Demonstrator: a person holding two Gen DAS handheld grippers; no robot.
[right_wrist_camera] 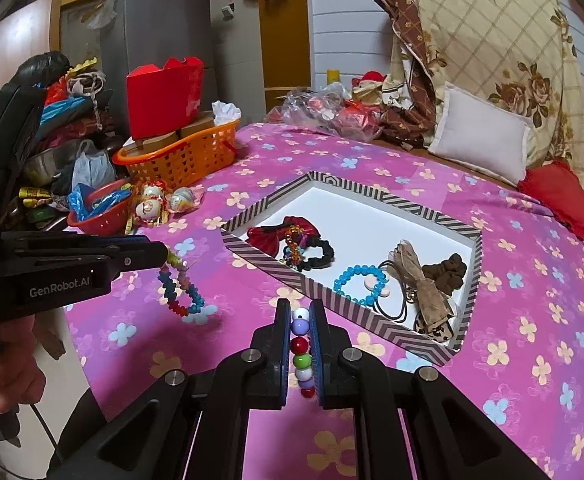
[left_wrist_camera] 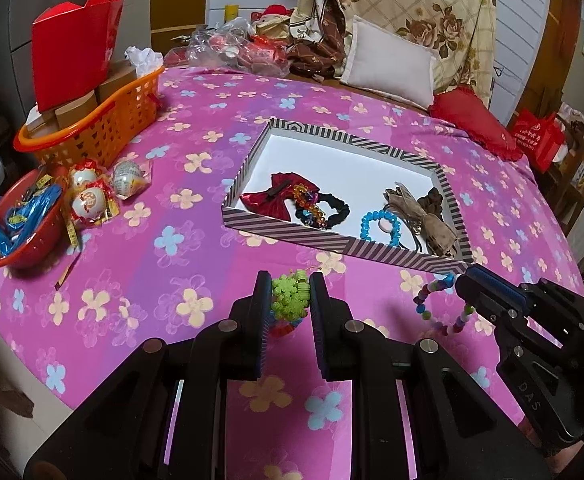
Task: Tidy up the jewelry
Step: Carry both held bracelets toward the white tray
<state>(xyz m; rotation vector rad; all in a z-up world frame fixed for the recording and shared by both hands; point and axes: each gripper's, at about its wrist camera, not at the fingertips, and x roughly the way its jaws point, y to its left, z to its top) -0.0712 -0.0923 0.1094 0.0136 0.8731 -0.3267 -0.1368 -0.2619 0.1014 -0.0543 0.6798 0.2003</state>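
Note:
My left gripper (left_wrist_camera: pixel 290 294) is shut on a spiky rainbow bracelet (left_wrist_camera: pixel 289 298) whose green end shows between the pads; in the right wrist view it (right_wrist_camera: pixel 183 292) hangs from that gripper (right_wrist_camera: pixel 163 256) above the cloth. My right gripper (right_wrist_camera: pixel 300 320) is shut on a bracelet of round coloured beads (right_wrist_camera: pixel 302 350); in the left wrist view this bracelet (left_wrist_camera: pixel 436 308) dangles from it (left_wrist_camera: pixel 458 280) by the box's near corner. The striped box (left_wrist_camera: pixel 332 240) holds a red bow (left_wrist_camera: pixel 275 200), a black scrunchie (left_wrist_camera: pixel 328 212), a blue bead bracelet (left_wrist_camera: pixel 380 226) and brown hair ties (left_wrist_camera: pixel 432 216).
An orange basket (left_wrist_camera: pixel 103 120) with cartons and a red gift box (left_wrist_camera: pixel 71 52) stands at the left. A red bowl (left_wrist_camera: pixel 19 220) and wrapped eggs (left_wrist_camera: pixel 91 196) lie beside it. Pillows (left_wrist_camera: pixel 388 68) and a red cushion (left_wrist_camera: pixel 472 124) lie beyond the box.

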